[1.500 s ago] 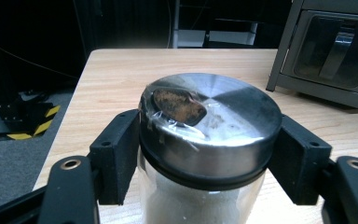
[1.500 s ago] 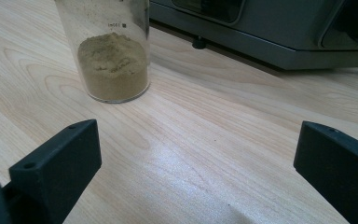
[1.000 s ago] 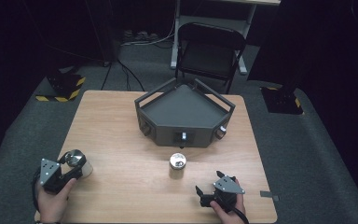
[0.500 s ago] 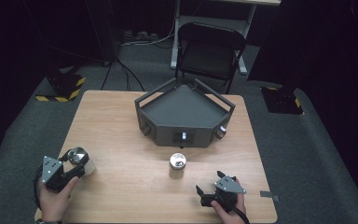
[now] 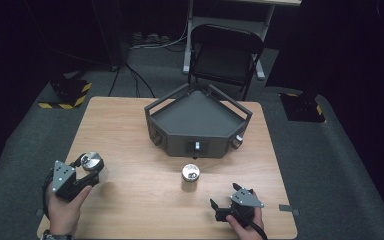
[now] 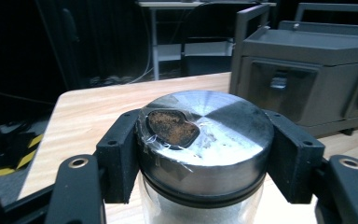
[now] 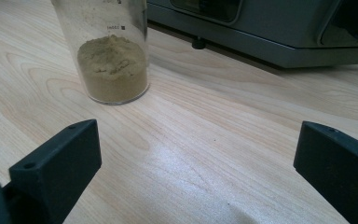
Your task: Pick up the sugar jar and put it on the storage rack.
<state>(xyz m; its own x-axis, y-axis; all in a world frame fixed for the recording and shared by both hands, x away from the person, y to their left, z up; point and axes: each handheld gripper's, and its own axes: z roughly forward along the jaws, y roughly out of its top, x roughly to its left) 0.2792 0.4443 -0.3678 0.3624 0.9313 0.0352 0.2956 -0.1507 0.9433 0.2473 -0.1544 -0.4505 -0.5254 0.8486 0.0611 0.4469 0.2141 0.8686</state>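
Note:
My left gripper (image 5: 91,167) is shut on a glass jar with a shiny metal lid (image 5: 91,161), held at the table's front left. In the left gripper view the two black jaws clamp the lid (image 6: 205,140) from both sides; a brown smear under torn film marks its top. A second jar with a metal lid (image 5: 191,173) stands in the middle of the table, in front of the dark grey angular box (image 5: 198,122). In the right gripper view this jar (image 7: 107,51) holds olive-brown powder. My right gripper (image 5: 219,209) rests open at the front right, nothing between its jaws.
The wooden table (image 5: 130,200) ends close behind both hands. The box has sockets on its front faces (image 5: 196,147). A folding chair (image 5: 225,55) stands beyond the far edge, and yellow-black striped bases (image 5: 67,95) sit on the carpet at left.
My left gripper has risen and shifted slightly toward the table's middle with the jar in it. The right gripper and the middle jar have stayed put.

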